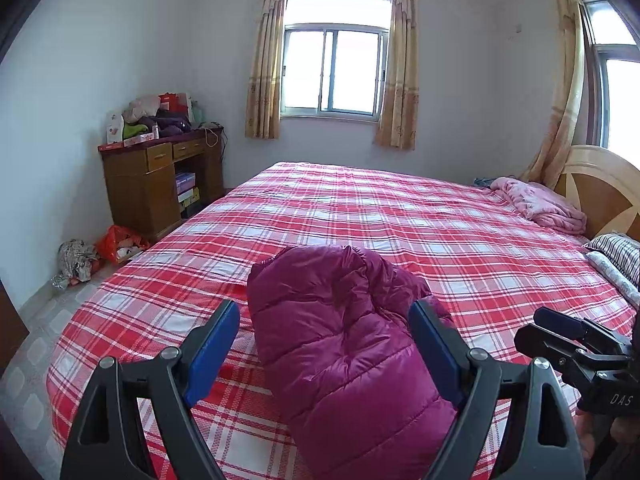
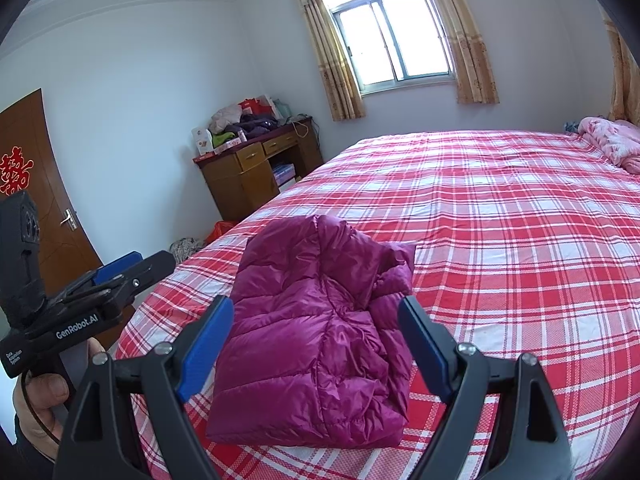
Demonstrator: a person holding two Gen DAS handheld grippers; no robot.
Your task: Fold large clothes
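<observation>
One jacket – two windows (one partial).

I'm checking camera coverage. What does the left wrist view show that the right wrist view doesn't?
Only the left wrist view shows the wooden headboard and striped pillow. Only the right wrist view shows the brown door with its red paper decoration. Both show the folded magenta puffer jacket on the red plaid bed, the desk, window, and pink blanket.

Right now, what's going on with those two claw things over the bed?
A person holds a claw tool in each hand and is folding a magenta puffer jacket on the plaid bed. The jacket lies folded into a compact bundle. Both the left claw and right claw hang open above it, gripping nothing.
</observation>
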